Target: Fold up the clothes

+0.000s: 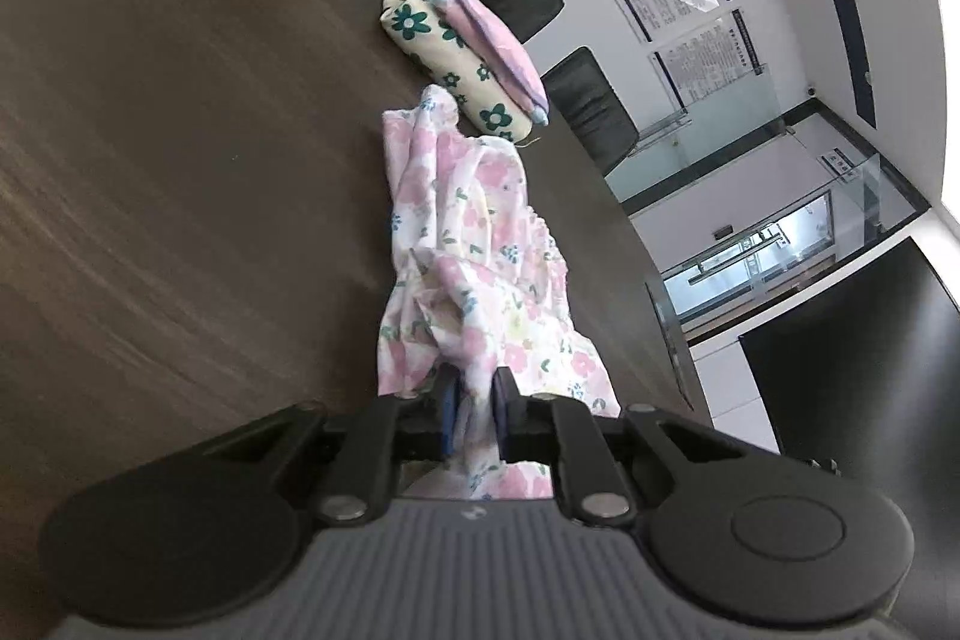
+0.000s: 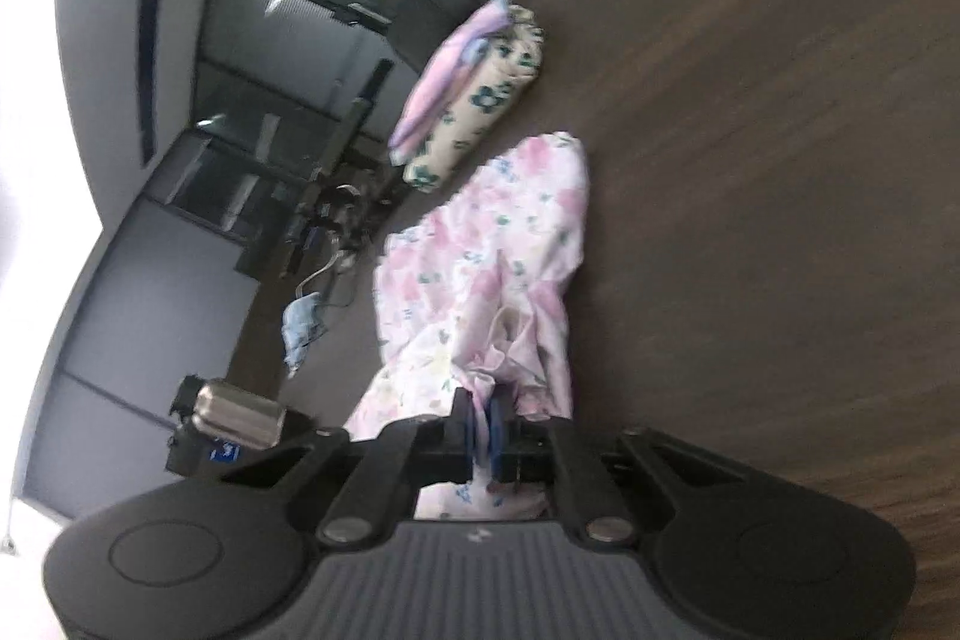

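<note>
- Near the counter (image 1: pixel 150 130) edge, my left claw (image 1: pixel 474 400) and right claw (image 2: pixel 483 424) each pinch the floral garment (image 1: pixel 474 232).
- Light, limp, slippery cloth; best gripped at the bunched hems.

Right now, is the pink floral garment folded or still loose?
Loose. The pink floral garment lies bunched and wrinkled on the table, pinched by the left gripper and right gripper; no neat fold shows.

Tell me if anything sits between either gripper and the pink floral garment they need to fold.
Nothing visible does. The left gripper and the right gripper each have their jaws shut on the pink floral garment already. The folded stack lies beyond it on the table, close to the garment's far end.
</note>
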